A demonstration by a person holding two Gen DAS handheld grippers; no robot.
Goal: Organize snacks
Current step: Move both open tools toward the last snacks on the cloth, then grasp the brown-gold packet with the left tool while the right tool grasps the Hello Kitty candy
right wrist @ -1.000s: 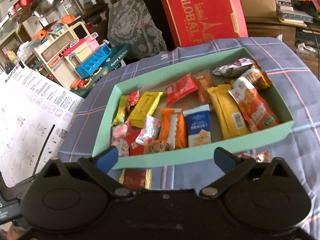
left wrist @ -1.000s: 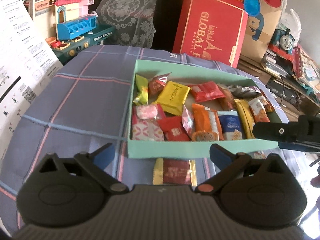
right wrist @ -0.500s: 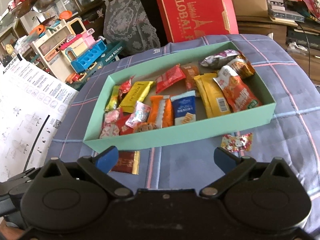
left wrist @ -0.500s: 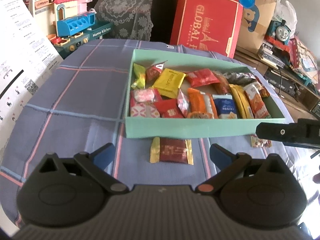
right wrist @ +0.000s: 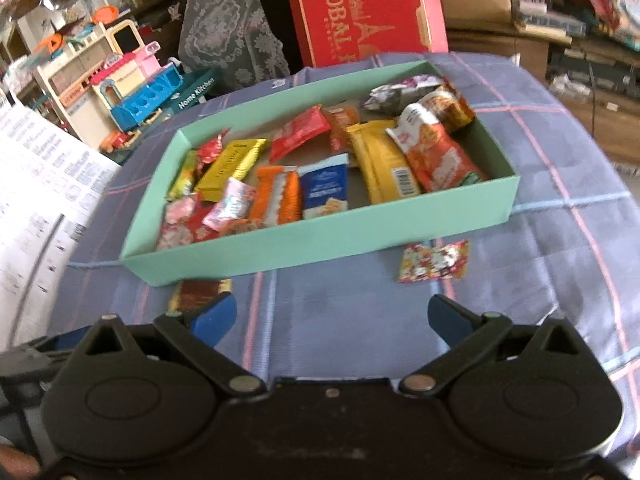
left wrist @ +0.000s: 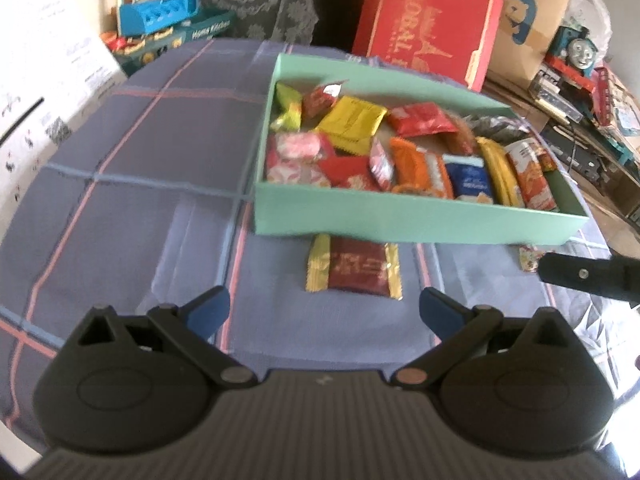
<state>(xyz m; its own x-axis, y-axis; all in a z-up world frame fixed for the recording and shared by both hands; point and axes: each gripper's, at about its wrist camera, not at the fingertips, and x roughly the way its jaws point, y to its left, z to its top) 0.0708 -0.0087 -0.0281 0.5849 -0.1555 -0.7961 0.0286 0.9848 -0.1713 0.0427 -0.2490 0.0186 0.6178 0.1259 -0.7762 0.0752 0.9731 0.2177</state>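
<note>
left hand-held gripper: jaws spread wide, empty | red-and-gold snack packet on the table just ahead, touching the mint-green box of snacks | right hand-held gripper: wide open, empty | red patterned candy packet ahead-right, beside the box

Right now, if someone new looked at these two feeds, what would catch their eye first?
The mint-green box packed with bright snack packets, mid-table on the blue plaid cloth. Next, two strays on the cloth outside its near wall: a dark red, gold-ended packet ahead of the open left hand-held gripper, and a small cartoon-print packet ahead of the open right hand-held gripper.
</note>
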